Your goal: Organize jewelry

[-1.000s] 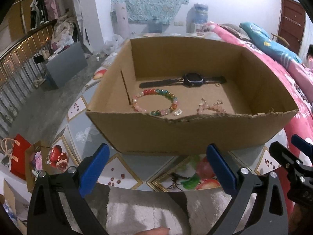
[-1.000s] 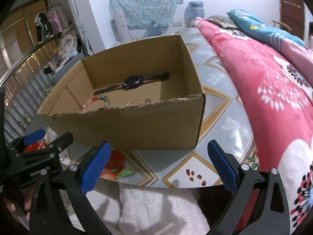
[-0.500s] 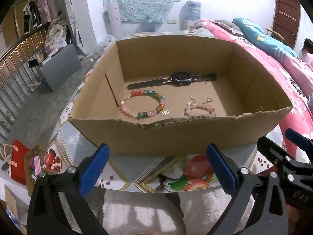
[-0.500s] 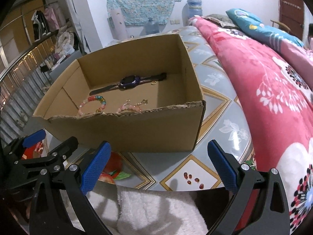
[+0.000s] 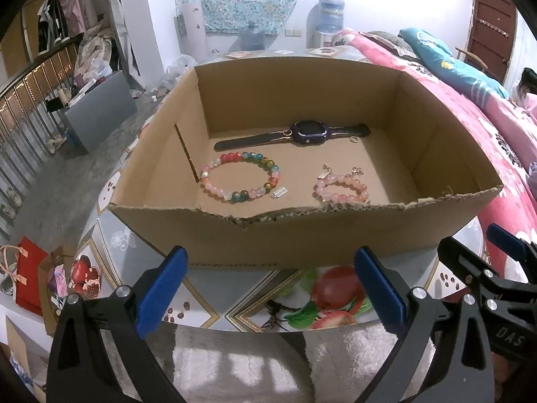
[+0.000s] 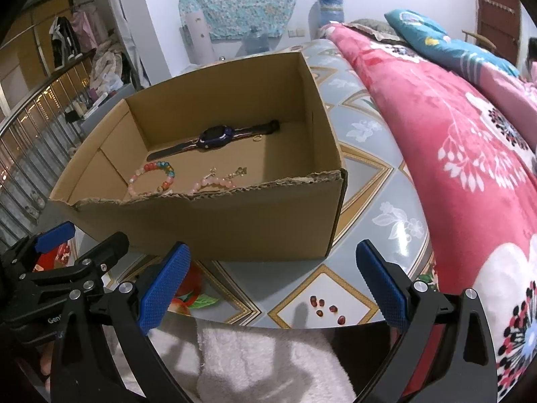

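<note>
An open cardboard box (image 5: 335,235) (image 6: 235,225) stands on the patterned table. Inside lie a dark watch (image 5: 307,131) (image 6: 214,136) at the back, a multicoloured bead bracelet (image 5: 241,181) (image 6: 154,176) at front left, a pink bead bracelet (image 5: 340,188) (image 6: 214,183) at front right, a small silver charm (image 5: 279,193) and a tiny ring (image 5: 354,139) (image 6: 256,138). My left gripper (image 5: 268,292) is open, in front of the box's near wall. My right gripper (image 6: 272,288) is open too, by the box's right front corner. Both hold nothing.
The patterned table (image 6: 376,168) carries the box. A pink floral quilt (image 6: 470,141) lies to the right. White fluffy cloth (image 5: 241,366) (image 6: 268,362) sits under both grippers. A red bag (image 5: 30,275) stands low at left, a railing (image 5: 27,107) beyond.
Both cameras have risen and tipped, so more of the box's floor and the jewelry shows. Both grippers stay open and empty.
</note>
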A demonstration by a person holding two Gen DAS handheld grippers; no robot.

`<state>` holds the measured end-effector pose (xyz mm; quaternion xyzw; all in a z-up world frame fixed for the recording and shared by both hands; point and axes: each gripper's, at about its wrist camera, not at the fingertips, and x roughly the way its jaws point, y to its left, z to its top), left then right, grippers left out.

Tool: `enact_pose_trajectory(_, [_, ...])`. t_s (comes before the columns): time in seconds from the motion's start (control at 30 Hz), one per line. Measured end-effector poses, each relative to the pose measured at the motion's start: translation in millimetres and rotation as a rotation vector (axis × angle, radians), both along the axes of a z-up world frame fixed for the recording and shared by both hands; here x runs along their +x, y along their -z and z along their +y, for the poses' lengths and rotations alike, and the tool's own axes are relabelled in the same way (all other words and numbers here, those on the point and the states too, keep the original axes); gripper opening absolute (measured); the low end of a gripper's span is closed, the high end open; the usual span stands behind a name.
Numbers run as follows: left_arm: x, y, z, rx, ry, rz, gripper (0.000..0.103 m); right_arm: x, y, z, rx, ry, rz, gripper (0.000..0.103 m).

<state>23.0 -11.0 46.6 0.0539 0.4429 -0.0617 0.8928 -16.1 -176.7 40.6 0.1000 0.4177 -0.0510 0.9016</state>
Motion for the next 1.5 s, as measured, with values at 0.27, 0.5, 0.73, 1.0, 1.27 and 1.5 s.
enact_pose_trajectory(0.27, [1.7,1.6,-1.0,-0.002,-0.001,0.006,0.097,2.9,0.8,-1.5,0.003,0.002,0.010,0.095])
enact_pose_trajectory(0.5, [3.0,3.0,-1.1,-0.006,-0.002,0.012,0.097,4.1,1.3,-2.8,0.004,-0.001,0.016,0.095])
enact_pose_trajectory(0.73, [4.1,4.0,-0.9,-0.010,-0.003,0.015,0.097,5.0,1.5,-2.5,0.003,-0.002,0.018,0.095])
enact_pose_trajectory(1.0, [4.0,3.9,-0.9,-0.010,-0.003,0.015,0.097,5.1,1.4,-2.2,0.003,-0.003,0.019,0.095])
enact_pose_trajectory(1.27, [4.3,3.8,-0.5,-0.010,-0.003,0.017,0.097,5.3,1.4,-2.6,0.002,-0.002,0.021,0.095])
enact_pose_trajectory(1.5, [4.5,3.7,-0.3,-0.010,-0.003,0.017,0.097,5.1,1.7,-2.2,0.003,-0.003,0.021,0.095])
